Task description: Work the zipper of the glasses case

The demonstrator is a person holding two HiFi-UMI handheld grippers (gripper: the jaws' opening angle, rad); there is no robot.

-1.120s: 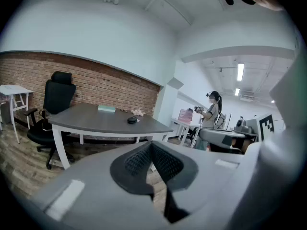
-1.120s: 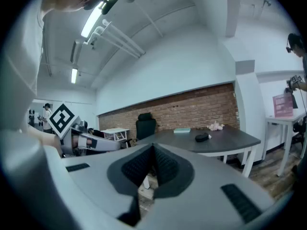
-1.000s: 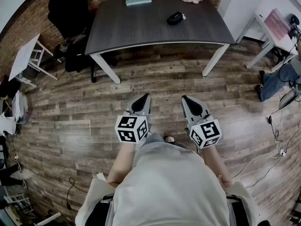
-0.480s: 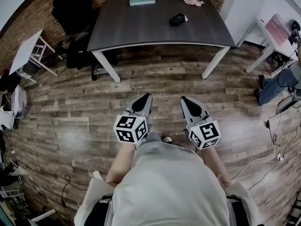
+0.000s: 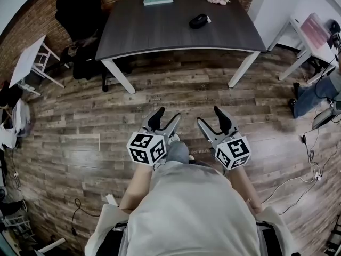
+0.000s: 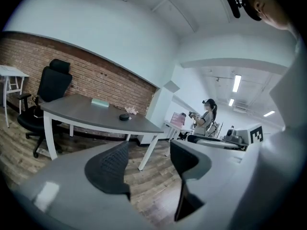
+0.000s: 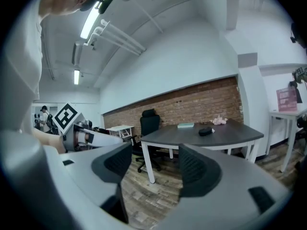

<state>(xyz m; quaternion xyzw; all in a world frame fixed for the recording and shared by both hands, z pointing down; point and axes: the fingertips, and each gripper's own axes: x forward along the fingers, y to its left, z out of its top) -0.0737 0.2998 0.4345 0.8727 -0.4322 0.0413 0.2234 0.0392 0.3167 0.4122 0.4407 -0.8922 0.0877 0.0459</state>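
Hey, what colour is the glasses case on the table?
Black. The glasses case shows best in the head view, dark against the grey tabletop.

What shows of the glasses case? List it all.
The case is a small, dark, rounded pouch lying flat on the grey table, toward its far right part. A small pale bit sticks out at its right end. Its zipper is too small to see. Only the table touches it.
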